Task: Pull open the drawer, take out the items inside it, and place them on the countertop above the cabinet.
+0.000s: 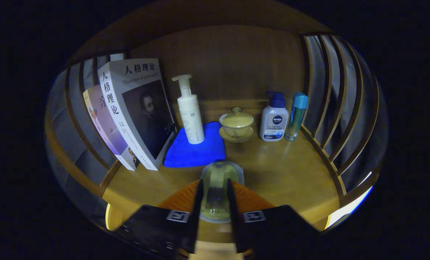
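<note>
Countertop (290,173): wooden shelf surface w/ wooden back panel (229,61) beyond the fingers and slatted side rails (330,94) to either side.

Books (135,108): two, upright, leaning against left-hand slats, well ahead and left of gripper; front one white/grey w/ dark portrait cover.

Cloth (197,148): blue, folded, flat on countertop just ahead of fingers, slightly left.

Pump bottle (189,112): white, upright, standing on far part of the cloth.

Lotion bottle (274,117): white body, dark blue pump, upright, ahead and right. Just beside it on the right, slim clear bottle (296,117) w/ blue cap, upright.

Lidded cup (236,124): pale yellow, on matching saucer, ahead between cloth and lotion bottle.

Glass (216,191) (task item): clear, yellow-green tint, rounded far end, thick transparent near end. Sits between the two fingers; far end reaches past fingertips toward the cloth. Long axis runs parallel to the fingers, pointing fwd toward back panel. Upright vs. tilted: cannot tell from this angle. Contact w/ countertop: cannot tell.

Gripper (215,184): both fingers pressed against the glass sides, one per side, clamped on it. Square markers on finger bases. Orange surface (251,198) visible behind fingers, either side of glass.
</note>
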A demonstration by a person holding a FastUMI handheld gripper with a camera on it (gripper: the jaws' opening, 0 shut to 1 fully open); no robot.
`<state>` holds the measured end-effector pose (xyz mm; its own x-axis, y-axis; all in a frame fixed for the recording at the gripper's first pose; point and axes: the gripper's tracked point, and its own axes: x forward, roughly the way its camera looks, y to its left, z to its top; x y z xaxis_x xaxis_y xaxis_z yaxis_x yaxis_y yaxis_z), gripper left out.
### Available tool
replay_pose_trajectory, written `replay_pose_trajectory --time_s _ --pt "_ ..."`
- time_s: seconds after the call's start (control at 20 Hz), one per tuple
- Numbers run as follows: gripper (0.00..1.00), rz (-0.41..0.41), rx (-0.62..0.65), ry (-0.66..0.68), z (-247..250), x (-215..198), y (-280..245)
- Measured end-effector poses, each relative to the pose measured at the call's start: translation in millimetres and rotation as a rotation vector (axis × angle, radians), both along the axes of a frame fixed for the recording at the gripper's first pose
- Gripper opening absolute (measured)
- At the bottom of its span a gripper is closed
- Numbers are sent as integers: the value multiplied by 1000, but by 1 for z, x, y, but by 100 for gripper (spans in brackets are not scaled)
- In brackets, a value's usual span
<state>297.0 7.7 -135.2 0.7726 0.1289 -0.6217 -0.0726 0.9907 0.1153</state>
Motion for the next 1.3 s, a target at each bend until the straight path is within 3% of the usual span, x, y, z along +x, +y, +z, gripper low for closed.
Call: replay_pose_trajectory --time_s 0.2,0.6,0.8,1.1,1.3 --pt "98 -18 -39 -133 29 -8 -10" --pt "98 -40 40 -414 108 -76 -13" --pt "98 -74 19 -540 126 -125 -18" --pt "98 -112 -68 -614 113 -192 -25" --pt "98 -151 -36 -606 89 -232 -26"
